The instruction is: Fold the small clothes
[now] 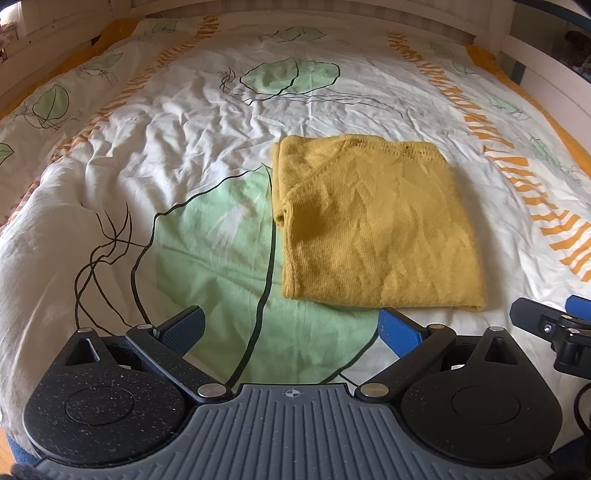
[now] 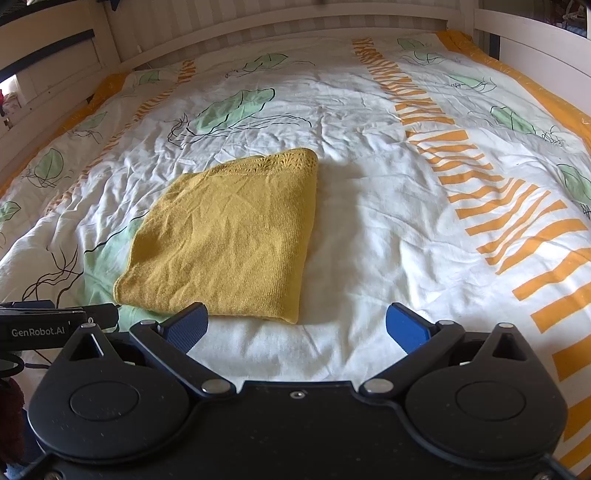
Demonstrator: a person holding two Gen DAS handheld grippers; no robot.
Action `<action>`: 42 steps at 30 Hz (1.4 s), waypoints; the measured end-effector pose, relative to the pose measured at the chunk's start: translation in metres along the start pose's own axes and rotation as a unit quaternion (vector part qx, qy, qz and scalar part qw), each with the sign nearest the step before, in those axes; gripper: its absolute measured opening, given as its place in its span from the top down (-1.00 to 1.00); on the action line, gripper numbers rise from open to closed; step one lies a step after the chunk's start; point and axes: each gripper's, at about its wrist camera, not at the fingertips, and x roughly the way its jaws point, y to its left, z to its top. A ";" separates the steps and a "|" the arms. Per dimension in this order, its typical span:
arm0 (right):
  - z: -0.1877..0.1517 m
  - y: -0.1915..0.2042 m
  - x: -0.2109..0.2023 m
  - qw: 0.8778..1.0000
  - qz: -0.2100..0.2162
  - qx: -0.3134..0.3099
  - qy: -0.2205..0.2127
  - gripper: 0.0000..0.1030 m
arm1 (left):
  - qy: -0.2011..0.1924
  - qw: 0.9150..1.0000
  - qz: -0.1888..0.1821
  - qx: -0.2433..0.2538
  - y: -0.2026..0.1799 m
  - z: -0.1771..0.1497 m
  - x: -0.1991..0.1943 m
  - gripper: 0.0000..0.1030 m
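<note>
Left wrist view, left to right: wrinkled duvet cover (image 1: 184, 122) fills the frame, white with green leaf prints, black line work and orange striped bands. Left gripper (image 1: 291, 330) sits low over the near edge, blue-padded fingers spread wide, nothing between them. Between the fingers only the big green leaf print shows. Right of centre, the yellow knit garment (image 1: 373, 221) lies flat on the cover, folded to a rough rectangle, openwork trim along its far edge, layered edges along its left side. Its near edge is just beyond the left gripper's right finger; contact is hard to judge from here. Far right edge of frame: part of the right gripper pokes in, near the garment's near-right corner but apart from it.

Right wrist view, left to right: a black tool body labelled "GenRobot.AI" (image 2: 40, 330) at the near left, that's the left unit. Garment (image 2: 229, 236) is left of centre, flat, near edge just past the right gripper's left finger. Right gripper (image 2: 297, 326) spread wide, empty, plain white cover between the fingers. Orange bands run down the right side. White bed frame (image 2: 280, 22) at the far end.
</note>
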 end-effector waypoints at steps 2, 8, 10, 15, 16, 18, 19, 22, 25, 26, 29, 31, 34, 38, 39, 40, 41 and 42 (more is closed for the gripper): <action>0.000 0.000 0.002 1.000 0.000 0.000 0.003 -0.98 | 0.004 1.000 -0.001 0.000 0.000 0.001 0.002 -0.97; 0.004 0.001 0.008 1.000 0.000 0.001 0.014 -0.98 | 0.014 1.000 -0.004 0.000 0.002 0.004 0.008 -0.97; 0.005 0.000 0.011 1.000 0.000 0.002 0.018 -0.98 | 0.017 1.000 -0.005 -0.001 0.002 0.006 0.011 -0.97; 0.008 -0.001 0.017 1.000 -0.001 0.005 0.027 -0.98 | 0.023 1.000 -0.008 -0.001 0.003 0.010 0.015 -0.97; 0.009 -0.001 0.018 1.000 -0.001 0.005 0.029 -0.98 | 0.025 1.000 -0.008 -0.001 0.004 0.011 0.016 -0.97; 0.010 -0.001 0.021 0.999 0.000 0.005 0.032 -0.98 | 0.028 1.000 -0.009 -0.001 0.004 0.012 0.018 -0.97; 0.011 0.000 0.022 0.999 0.000 0.005 0.034 -0.98 | 0.029 1.000 -0.010 -0.001 0.005 0.013 0.019 -0.97; 0.013 0.001 0.026 0.999 0.001 0.004 0.039 -0.98 | 0.033 0.999 -0.009 -0.001 0.006 0.016 0.022 -0.97; 0.016 0.002 0.030 0.999 0.002 0.003 0.043 -0.98 | 0.037 0.999 -0.008 0.000 0.006 0.018 0.024 -0.96; 0.017 0.003 0.031 0.999 0.003 0.002 0.045 -0.98 | 0.038 0.999 -0.007 -0.001 0.006 0.018 0.025 -0.96; 0.018 0.004 0.034 0.999 0.005 0.000 0.049 -0.98 | 0.041 0.999 -0.005 0.000 0.005 0.020 0.026 -0.97; 0.019 0.005 0.036 0.999 0.007 0.000 0.051 -0.98 | 0.041 0.999 -0.005 -0.001 0.005 0.021 0.027 -0.97; 0.020 0.005 0.039 0.998 0.008 -0.001 0.055 -0.98 | 0.043 0.999 -0.004 -0.003 0.006 0.023 0.028 -0.96; 0.020 0.006 0.042 0.998 0.010 0.000 0.060 -0.98 | 0.045 0.999 -0.004 -0.002 0.007 0.024 0.030 -0.96; 0.020 0.006 0.042 0.998 0.010 0.000 0.061 -0.98 | 0.046 0.999 -0.004 -0.002 0.007 0.024 0.031 -0.96; 0.020 0.006 0.043 0.998 0.010 0.000 0.062 -0.98 | 0.046 0.999 -0.004 -0.002 0.007 0.024 0.031 -0.96; 0.020 0.006 0.044 0.998 0.010 0.000 0.063 -0.98 | 0.047 0.999 -0.003 -0.002 0.007 0.025 0.032 -0.96; 0.020 0.005 0.044 0.998 0.010 0.001 0.064 -0.98 | 0.048 0.999 -0.003 -0.001 0.007 0.025 0.032 -0.96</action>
